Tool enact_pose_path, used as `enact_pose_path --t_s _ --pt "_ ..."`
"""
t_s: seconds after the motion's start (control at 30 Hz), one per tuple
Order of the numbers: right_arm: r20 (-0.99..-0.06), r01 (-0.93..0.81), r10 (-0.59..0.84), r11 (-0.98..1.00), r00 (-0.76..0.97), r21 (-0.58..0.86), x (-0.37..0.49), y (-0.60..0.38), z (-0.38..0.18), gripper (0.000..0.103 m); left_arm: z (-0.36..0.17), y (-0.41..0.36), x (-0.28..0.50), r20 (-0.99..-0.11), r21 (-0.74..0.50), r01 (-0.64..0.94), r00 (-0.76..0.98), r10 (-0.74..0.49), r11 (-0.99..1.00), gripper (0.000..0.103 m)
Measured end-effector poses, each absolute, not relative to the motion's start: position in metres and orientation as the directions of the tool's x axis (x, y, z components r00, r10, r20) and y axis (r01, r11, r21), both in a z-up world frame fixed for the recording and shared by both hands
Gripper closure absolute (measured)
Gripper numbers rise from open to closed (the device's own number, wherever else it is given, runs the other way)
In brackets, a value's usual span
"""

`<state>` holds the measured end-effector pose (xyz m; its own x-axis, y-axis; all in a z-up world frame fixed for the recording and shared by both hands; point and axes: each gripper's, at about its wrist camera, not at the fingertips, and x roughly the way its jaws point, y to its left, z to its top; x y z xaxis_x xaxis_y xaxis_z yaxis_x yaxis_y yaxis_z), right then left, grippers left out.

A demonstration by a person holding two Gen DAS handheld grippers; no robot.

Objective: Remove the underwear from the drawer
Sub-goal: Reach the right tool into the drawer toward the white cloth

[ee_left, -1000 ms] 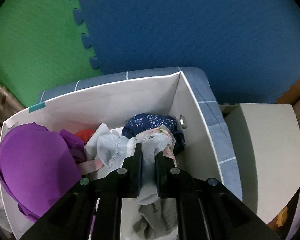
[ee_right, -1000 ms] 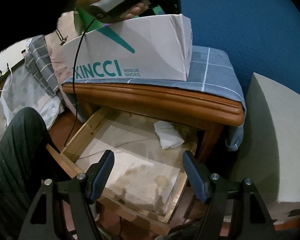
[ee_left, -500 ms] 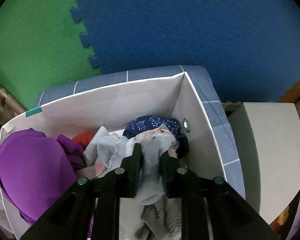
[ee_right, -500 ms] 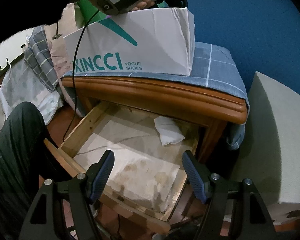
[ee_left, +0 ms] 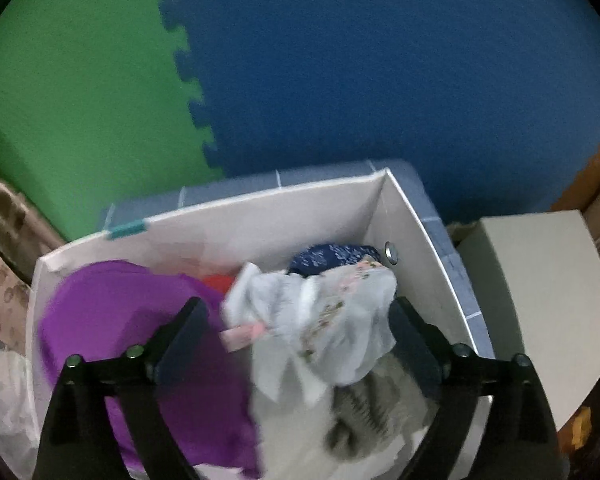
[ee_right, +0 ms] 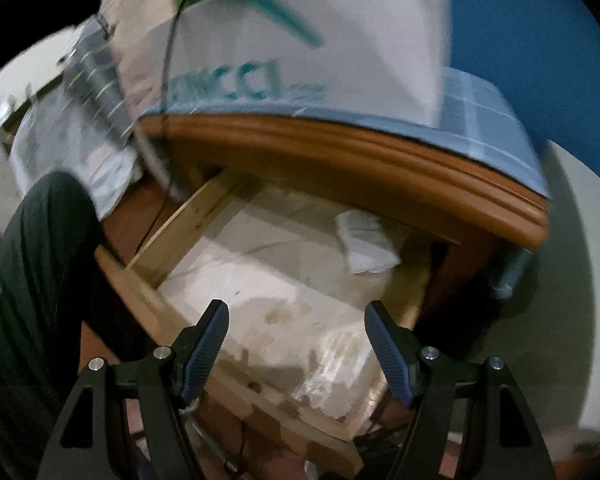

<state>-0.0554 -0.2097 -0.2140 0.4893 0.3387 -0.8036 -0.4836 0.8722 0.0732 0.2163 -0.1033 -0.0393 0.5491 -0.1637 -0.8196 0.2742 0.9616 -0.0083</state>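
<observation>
A second ago the left gripper (ee_left: 296, 332) was clamped on a pale floral garment (ee_left: 340, 320) above the white box (ee_left: 260, 216); now its jaws are opening, already spread wide, and the garment sits loose between them on the heap of clothes, the pads no longer pressing it. That reads as a drop-off: one piece of underwear delivered into the box beside the purple item (ee_left: 116, 312). The right gripper (ee_right: 296, 344) has dipped closer to the open drawer (ee_right: 180, 224), its fingers unchanged, moderately apart and holding nothing. One white folded piece (ee_right: 364, 240) remains at the drawer's back right corner, likely the next thing to fetch.
</observation>
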Motion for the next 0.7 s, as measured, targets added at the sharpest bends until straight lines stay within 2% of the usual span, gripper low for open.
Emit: enact_pose_path --t_s 0.1,0.2,0.23,0.3,0.4,0.5,0.63,0.7 --pt "-0.814 -0.597 0.322 0.801 0.484 -0.037 -0.051 -0.182 -0.218 0.031 -0.011 -0.075 0.195 -0.737 -0.037 0.291 0.638 -0.222 0.956 0.008" --pt "-0.831 -0.704 0.306 0.697 0.464 -0.136 -0.039 -0.154 -0.229 0.031 0.020 -0.038 0.155 -0.604 -0.072 0.315 0.741 -0.293 0.946 0.001" --pt "-0.847 -0.723 0.297 0.677 0.440 -0.138 -0.032 -0.148 -0.237 0.031 0.027 -0.026 0.139 -0.559 -0.073 0.321 0.771 -0.305 0.944 0.001" --pt "-0.892 -0.724 0.292 0.688 0.345 -0.054 -0.011 -0.141 -0.259 0.031 0.033 -0.001 0.106 -0.478 -0.045 0.330 0.822 -0.311 0.943 0.001" --pt "-0.899 -0.684 0.313 0.729 0.305 0.021 0.010 -0.146 -0.281 0.031 0.024 0.030 0.060 -0.393 0.055 0.322 0.877 -0.276 0.945 0.001" --pt "-0.915 -0.716 0.233 0.693 0.330 -0.082 0.020 -0.145 -0.299 0.031 -0.007 0.058 0.021 -0.348 0.178 0.284 0.914 -0.209 0.942 0.001" --pt "-0.938 -0.840 0.114 0.490 0.327 -0.233 0.020 -0.123 -0.332 0.031 -0.062 0.097 -0.011 -0.374 0.236 0.249 0.915 -0.149 0.939 0.001" --pt "-0.928 -0.826 0.039 0.472 0.370 -0.309 0.028 -0.120 -0.343 0.031 -0.089 0.113 -0.019 -0.414 0.238 0.218 0.904 -0.104 0.946 0.001"
